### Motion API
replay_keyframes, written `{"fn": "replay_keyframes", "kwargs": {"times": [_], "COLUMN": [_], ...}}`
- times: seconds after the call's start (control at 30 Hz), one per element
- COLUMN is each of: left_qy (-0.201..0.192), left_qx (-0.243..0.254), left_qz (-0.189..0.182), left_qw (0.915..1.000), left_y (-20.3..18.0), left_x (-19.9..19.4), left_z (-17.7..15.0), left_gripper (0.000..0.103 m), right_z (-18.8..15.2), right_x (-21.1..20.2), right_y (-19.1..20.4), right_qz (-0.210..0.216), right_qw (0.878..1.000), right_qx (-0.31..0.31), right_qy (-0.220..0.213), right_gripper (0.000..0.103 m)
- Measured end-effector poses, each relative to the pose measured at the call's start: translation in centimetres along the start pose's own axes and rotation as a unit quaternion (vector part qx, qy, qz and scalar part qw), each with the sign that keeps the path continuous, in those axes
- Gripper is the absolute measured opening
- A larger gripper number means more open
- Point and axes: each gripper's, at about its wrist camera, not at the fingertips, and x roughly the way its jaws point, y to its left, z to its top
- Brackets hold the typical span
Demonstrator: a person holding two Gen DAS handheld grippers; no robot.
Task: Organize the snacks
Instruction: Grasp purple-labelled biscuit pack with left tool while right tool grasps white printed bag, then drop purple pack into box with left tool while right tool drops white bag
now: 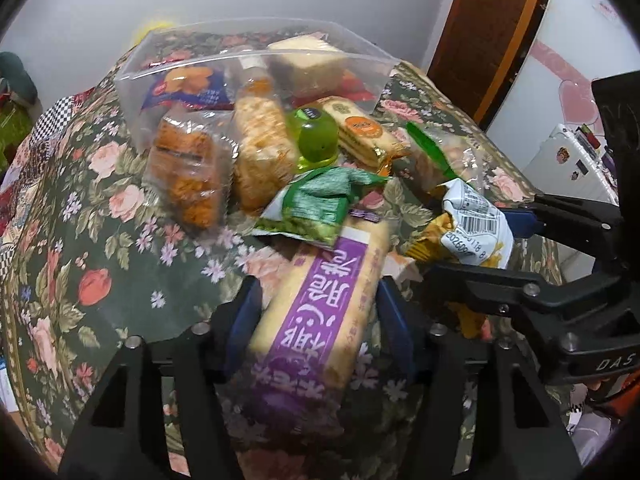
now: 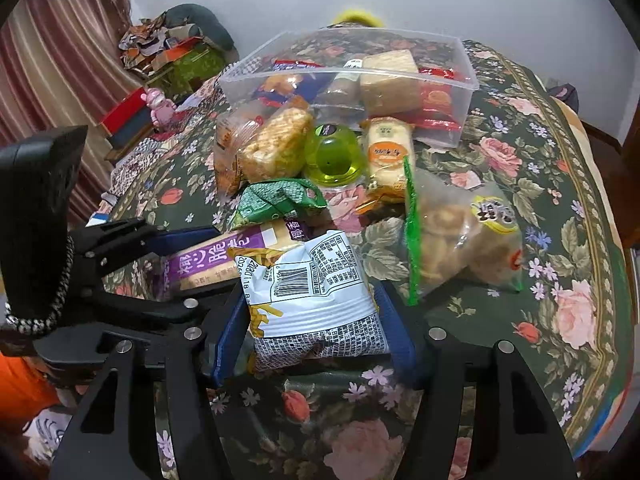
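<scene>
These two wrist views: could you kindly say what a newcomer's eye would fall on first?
Each tongs grips a snack: the left tongs hold a purple-labelled wafer pack, the right tongs a white barcoded chip bag. Behind them, loose snacks crowd the floral tablecloth before a half-filled clear plastic box.

Both grippers are black plastic frames with silver screws and blue-padded jaws; the right gripper bears white "DAS" lettering, the left gripper a braided cord.

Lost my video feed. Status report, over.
Left gripper shut on purple-label snack pack. Right gripper shut on white chip bag. Clear bin ahead, loose snacks in between.
</scene>
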Motion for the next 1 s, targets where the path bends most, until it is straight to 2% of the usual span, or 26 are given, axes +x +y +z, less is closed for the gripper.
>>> {"fn": "replay_keyframes", "kwargs": {"times": [0.1,0.3,0.63,1.0], "left_qy": [0.0,-0.012,-0.066,-0.13], "left_qx": [0.005,0.0,-0.003,-0.007], "left_qz": [-0.001,0.004,0.012,0.035], "left_qw": [1.0,0.9999,0.9978,0.9909], "left_y": [-0.3,-0.2,0.1,0.6], "left_x": [-0.2,-2.1,-6.8,-10.7], "left_z": [0.0,-0.5,0.4,3.3], "left_gripper": [0.048,0.045,0.044,0.044], "right_z": [0.1,0.5,1.9,4.7], "right_x": [-0.2,-0.6,-2.4,-4.2], "right_y": [0.1,0.0,-0.1,0.2], "right_qz": [-0.001,-0.003,-0.012,-0.024], "right_qw": [1.0,1.0,0.999,0.996], "right_qx": [0.002,0.003,0.001,-0.016], "right_qy": [-0.005,-0.014,-0.043,-0.079], "right_gripper": [0.059,0.059,0.058,0.058]}}
